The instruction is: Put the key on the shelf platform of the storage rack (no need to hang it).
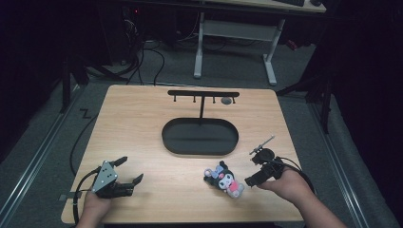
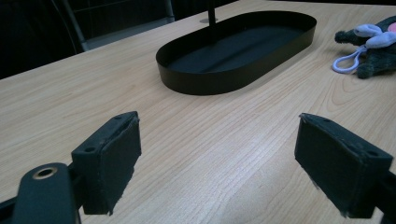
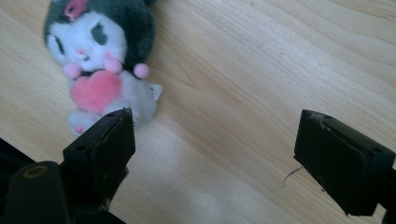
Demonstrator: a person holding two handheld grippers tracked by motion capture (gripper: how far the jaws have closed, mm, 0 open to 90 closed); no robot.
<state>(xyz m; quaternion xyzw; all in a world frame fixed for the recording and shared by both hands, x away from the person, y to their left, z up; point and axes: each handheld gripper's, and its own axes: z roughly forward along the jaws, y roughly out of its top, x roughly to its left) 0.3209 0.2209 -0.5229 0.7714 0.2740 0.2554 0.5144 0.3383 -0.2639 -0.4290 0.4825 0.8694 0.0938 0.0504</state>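
Just beside right gripper [image 3: 215, 161], plush toy [image 3: 100, 60]

My counter [image 1: 142, 123] is light wood with a clear grain. A black oval tray [image 1: 200, 137] sits on it near the middle, a thin post with a hooked crossbar [image 1: 203, 93] rising at its far side. Nearer me, a small plush doll [image 1: 224, 179] lies flat on the wood, well apart from the tray.

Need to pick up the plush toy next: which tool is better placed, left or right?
Right. The right tool sits open just beside the plush toy; the left tool is across the table, far from it.
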